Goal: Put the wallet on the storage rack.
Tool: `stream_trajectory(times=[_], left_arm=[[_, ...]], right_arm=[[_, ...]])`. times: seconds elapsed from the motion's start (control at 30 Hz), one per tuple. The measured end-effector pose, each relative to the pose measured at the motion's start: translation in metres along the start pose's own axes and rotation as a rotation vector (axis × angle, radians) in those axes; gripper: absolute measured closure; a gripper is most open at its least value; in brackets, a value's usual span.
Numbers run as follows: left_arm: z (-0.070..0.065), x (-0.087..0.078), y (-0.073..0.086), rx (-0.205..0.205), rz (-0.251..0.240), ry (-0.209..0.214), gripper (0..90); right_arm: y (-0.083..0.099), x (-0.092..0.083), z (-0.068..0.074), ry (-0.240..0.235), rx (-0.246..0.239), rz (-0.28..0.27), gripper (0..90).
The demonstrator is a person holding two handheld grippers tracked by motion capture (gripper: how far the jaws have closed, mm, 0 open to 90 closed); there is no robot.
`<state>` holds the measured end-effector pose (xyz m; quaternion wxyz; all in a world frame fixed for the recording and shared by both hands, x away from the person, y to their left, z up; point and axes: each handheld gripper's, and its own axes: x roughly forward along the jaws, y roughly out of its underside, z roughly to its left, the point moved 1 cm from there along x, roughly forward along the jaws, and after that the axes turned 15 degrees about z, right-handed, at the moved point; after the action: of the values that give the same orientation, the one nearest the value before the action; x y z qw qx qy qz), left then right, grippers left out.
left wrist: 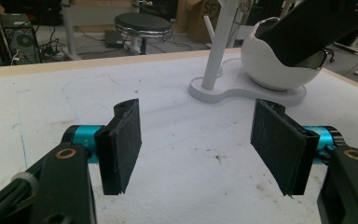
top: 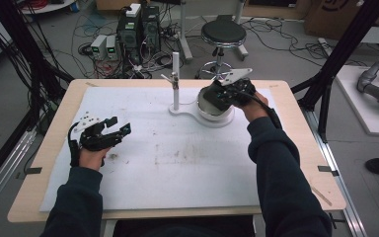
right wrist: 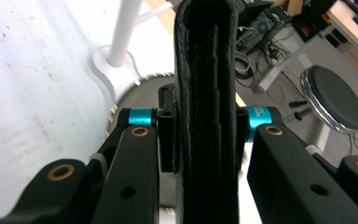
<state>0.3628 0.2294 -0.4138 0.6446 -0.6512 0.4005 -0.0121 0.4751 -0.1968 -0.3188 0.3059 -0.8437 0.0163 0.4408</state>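
step: white bowl (top: 212, 109) on desk (top: 39, 148) approached | right hand-held gripper (top: 225, 95) pressed together over it, nothing held | left hand-held gripper (top: 112, 132) spread, empty | next: rim to be gripped

White bowl (top: 216, 109) on a white stand (top: 175, 81), glossy and plain. The mat (top: 168, 158) across the bench (top: 296, 123) is white too, flecked with brown smudges towards the middle; the bench's rim shows pale wood. Both tongs, left (top: 120, 127) and right (top: 220, 95), are black, with bright teal collars and brass-coloured rivets. Dark navy sleeves (top: 281, 177) at the near edge.
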Motion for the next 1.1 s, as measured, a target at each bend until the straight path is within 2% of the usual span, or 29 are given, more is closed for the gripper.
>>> stream_trajectory(times=[0.07, 0.17, 0.23, 0.33, 0.43, 0.47, 0.53, 0.63, 0.7, 0.77, 0.8, 1.0, 1.1], left_arm=[[0.000, 0.000, 0.000, -0.002, -0.002, 0.002, 33.4], [-0.001, -0.001, 0.000, 0.000, -0.001, 0.003, 33.4], [-0.001, -0.001, 0.000, 0.001, -0.001, 0.003, 33.4], [-0.001, -0.001, 0.000, 0.000, -0.005, 0.002, 33.4], [0.000, -0.001, 0.000, 0.000, -0.004, 0.001, 33.4], [-0.001, -0.001, 0.000, 0.000, -0.005, 0.001, 33.4], [0.000, -0.001, 0.000, -0.001, -0.001, 0.004, 33.4], [-0.001, -0.001, 0.000, -0.002, -0.001, 0.004, 33.4], [-0.001, -0.001, 0.000, -0.002, -0.002, 0.004, 33.4], [-0.001, -0.001, 0.000, -0.001, -0.003, 0.001, 33.4], [-0.001, -0.001, 0.000, -0.002, -0.003, 0.001, 33.5], [0.000, -0.001, 0.000, -0.009, -0.004, 0.003, 33.4], [0.000, 0.000, 0.000, -0.010, -0.002, 0.004, 33.5]], right_arm=[[-0.004, 0.003, 0.006, -0.026, -0.003, -0.009, 68.0], [-0.003, 0.006, 0.014, -0.082, 0.054, -0.049, 56.6], [0.001, 0.006, 0.017, -0.133, 0.081, -0.051, 52.0], [0.010, 0.003, 0.019, -0.170, 0.129, -0.110, 51.3], [0.015, -0.001, 0.015, -0.216, 0.157, -0.103, 50.6], [0.016, -0.004, 0.015, -0.238, 0.167, -0.113, 50.6], [0.018, -0.010, 0.013, -0.255, 0.163, -0.138, 52.6], [0.018, -0.014, 0.015, -0.230, 0.111, -0.126, 67.0], [0.017, -0.015, 0.018, -0.197, 0.065, -0.130, 71.9], [0.015, -0.017, 0.020, -0.151, -0.003, -0.123, 75.7], [0.014, -0.019, 0.020, -0.110, -0.032, -0.124, 76.7], [0.014, -0.028, 0.000, -0.028, -0.032, -0.101, 77.9], [0.011, -0.032, -0.004, 0.007, -0.091, -0.093, 77.9]])
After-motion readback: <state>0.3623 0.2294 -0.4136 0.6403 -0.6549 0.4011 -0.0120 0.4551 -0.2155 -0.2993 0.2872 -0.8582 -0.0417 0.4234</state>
